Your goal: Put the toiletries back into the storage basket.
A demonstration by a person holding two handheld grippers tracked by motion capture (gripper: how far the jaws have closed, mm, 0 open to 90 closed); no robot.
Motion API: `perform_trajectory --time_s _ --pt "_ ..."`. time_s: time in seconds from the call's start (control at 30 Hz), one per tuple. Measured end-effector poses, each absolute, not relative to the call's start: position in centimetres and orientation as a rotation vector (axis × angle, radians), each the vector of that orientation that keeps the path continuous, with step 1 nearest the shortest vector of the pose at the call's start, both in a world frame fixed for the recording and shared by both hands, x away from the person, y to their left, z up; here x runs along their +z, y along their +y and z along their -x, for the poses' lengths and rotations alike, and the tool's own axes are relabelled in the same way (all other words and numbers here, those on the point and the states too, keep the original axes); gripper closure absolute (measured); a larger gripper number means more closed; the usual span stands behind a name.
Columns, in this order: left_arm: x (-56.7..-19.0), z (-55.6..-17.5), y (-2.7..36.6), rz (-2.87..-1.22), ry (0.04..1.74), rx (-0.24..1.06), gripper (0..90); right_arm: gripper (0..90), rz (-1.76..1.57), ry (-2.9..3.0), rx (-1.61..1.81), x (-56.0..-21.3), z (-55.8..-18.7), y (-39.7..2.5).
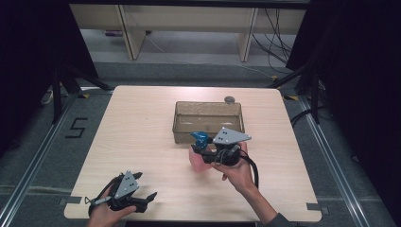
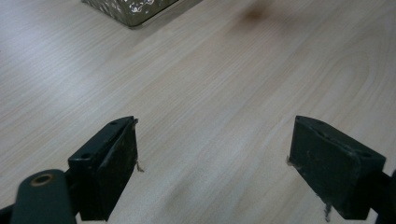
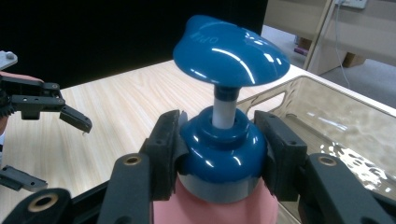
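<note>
The big wooden table [image 1: 142, 142] lies under both tongs. A see-through brown box [image 1: 208, 122] sits on it, just past the right tongs and touching nothing they hold. In the right gripper view the box wall is close by on the right side. The pink pump bottle [image 1: 197, 160] stands up straight between the black jaws of the right tongs [image 3: 219, 151]. Those jaws are squeezed tight on the bottle's blue collar, one on each side, and the blue pump top [image 3: 229, 51] sticks up above them. The left tongs [image 2: 215, 158] are low over bare wood near the table's front edge, well apart from the bottle. Their jaws are spread wide and hold nothing.
</note>
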State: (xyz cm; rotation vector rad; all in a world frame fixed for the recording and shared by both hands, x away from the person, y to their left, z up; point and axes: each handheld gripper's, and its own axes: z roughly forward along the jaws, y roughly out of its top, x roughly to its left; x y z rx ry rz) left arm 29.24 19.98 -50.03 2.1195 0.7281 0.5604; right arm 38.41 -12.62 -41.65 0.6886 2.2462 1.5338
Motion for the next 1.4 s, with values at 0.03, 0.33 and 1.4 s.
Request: perform_trajectory --time_s 0.03,0.33,1.4 --pt "-50.1 -29.2 19.9 -2.103 0.734 0.551 14.9 53.8 -0.707 2.268 1.531 -41.5 -38.4 -12.7" --pt "-50.1 -29.2 20.0 -2.120 0.733 0.560 14.9 53.9 -0.740 2.248 1.541 -40.7 -39.1 -12.8" --pt "-50.2 -29.3 20.0 -2.095 0.746 0.545 14.9 53.9 -0.817 2.125 1.539 -37.5 -41.5 -15.1"
